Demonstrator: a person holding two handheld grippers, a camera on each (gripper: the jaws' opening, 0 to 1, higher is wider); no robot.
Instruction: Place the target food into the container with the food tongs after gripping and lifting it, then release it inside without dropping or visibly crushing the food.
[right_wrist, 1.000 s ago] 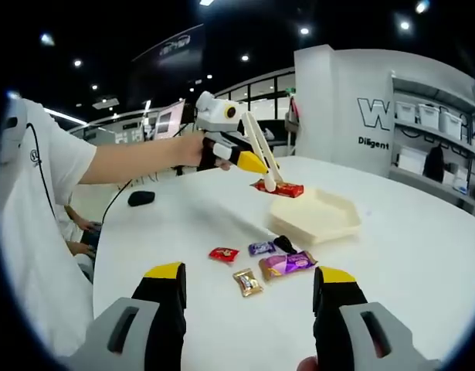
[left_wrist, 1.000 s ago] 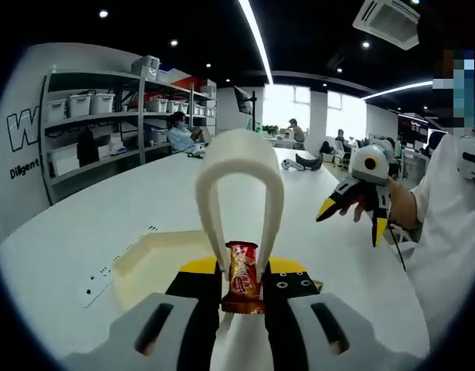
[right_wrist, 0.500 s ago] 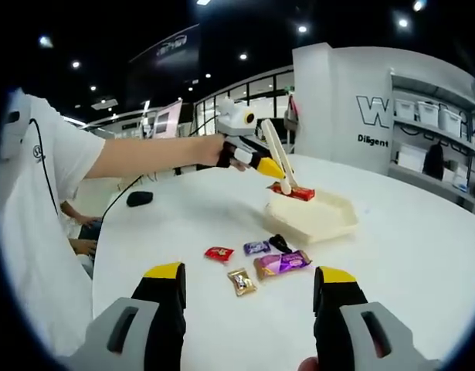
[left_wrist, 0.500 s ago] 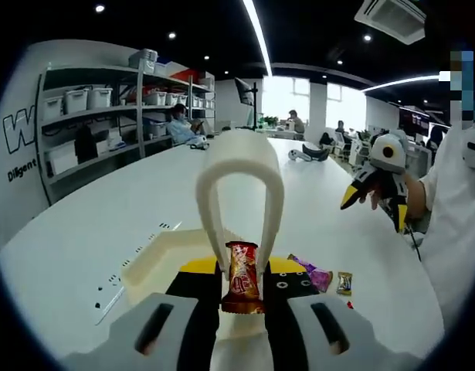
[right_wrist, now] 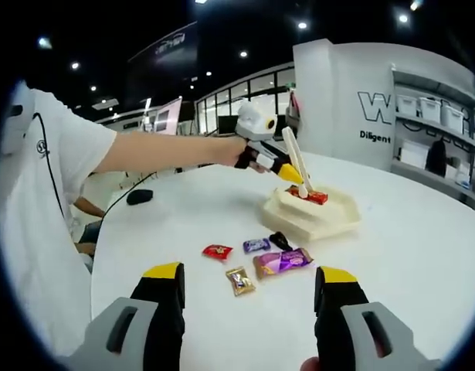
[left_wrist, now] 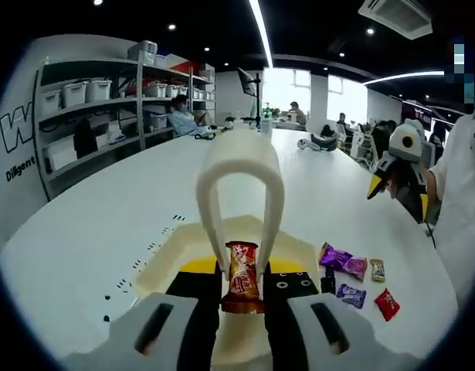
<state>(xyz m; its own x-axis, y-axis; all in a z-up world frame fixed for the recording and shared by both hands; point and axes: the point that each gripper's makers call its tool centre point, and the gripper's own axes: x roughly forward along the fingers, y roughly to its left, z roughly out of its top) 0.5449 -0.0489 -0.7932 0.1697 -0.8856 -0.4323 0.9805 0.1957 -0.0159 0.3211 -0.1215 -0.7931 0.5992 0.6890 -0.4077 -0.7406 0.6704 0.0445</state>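
While shelves (left_wrist: 106,100) line the wall, the white table (right_wrist: 422,255) holds loose candies (right_wrist: 256,263) — left gripper (right_wrist: 287,171) clamps tongs (left_wrist: 239,193) gripping a red snack (left_wrist: 242,272) over the container (right_wrist: 330,220); right gripper (right_wrist: 249,297) hangs spread.

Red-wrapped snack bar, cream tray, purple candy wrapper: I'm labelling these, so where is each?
Red-wrapped snack bar (left_wrist: 242,277), left gripper view, wrapper middle.
Cream tray (right_wrist: 339,224), right gripper view, near rim.
Purple candy wrapper (right_wrist: 283,261), right gripper view, wrapper centre.

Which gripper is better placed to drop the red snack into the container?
Left. The left gripper clamps the tongs, holding the red snack over the container. The right gripper is open, empty, farther away.
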